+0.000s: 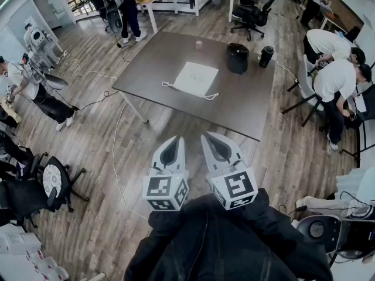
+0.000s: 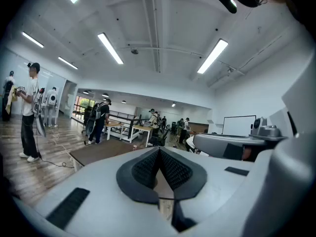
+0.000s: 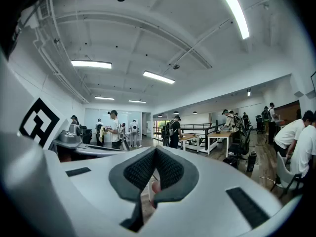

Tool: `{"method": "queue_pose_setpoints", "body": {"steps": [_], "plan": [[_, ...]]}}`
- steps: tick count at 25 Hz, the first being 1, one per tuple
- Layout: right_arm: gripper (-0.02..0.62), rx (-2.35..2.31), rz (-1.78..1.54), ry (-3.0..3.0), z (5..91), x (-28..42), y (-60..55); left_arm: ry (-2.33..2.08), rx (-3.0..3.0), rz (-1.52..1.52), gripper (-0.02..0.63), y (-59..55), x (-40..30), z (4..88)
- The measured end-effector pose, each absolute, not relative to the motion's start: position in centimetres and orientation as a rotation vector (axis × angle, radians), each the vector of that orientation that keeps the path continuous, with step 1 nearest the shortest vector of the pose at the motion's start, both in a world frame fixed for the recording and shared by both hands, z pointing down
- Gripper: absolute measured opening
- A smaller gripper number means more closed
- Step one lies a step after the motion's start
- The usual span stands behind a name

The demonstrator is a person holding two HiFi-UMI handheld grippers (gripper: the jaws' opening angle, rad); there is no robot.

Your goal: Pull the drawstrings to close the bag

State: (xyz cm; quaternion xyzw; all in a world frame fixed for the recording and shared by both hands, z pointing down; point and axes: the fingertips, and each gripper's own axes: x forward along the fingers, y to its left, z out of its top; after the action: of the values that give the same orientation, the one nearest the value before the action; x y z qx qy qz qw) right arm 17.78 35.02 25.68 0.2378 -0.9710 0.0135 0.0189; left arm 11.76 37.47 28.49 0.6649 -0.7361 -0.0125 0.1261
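The person's black jacket (image 1: 222,244) fills the bottom of the head view. Just beyond it the left gripper (image 1: 174,140) and right gripper (image 1: 212,138) are held side by side, each with its jaws pressed together and nothing between them. The flat white fabric drawstring bag (image 1: 196,78) lies well ahead on the dark grey rectangular table (image 1: 234,107), untouched. Its white cord drawstrings (image 1: 206,96) trail loose along its near edge and out past its left corner.

The step in hand looks like the approach. Both grippers need to open, come down on the cords and pinch cord only, not cloth. An even pull should then gather the mouth.

The bag lies flat and looks empty. A black cylindrical container (image 1: 237,57) and a dark bottle (image 1: 266,56) stand behind it; their contents do not show.
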Motion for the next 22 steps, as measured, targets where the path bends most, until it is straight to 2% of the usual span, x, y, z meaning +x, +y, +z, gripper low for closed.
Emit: {"method": "queue_pose_setpoints", "body": {"steps": [11, 22], "plan": [[0.021, 0.7, 0.051, -2.949, 27.5, 14.3, 36.8, -2.126, 1.913, -0.016, 0.034, 39.1, 8.3, 30.2], [0.022, 0.567, 0.104, -2.867, 32.7, 8.5, 41.0, -2.111, 1.774, -0.02, 0.034, 43.6, 2.2, 35.6]]}}
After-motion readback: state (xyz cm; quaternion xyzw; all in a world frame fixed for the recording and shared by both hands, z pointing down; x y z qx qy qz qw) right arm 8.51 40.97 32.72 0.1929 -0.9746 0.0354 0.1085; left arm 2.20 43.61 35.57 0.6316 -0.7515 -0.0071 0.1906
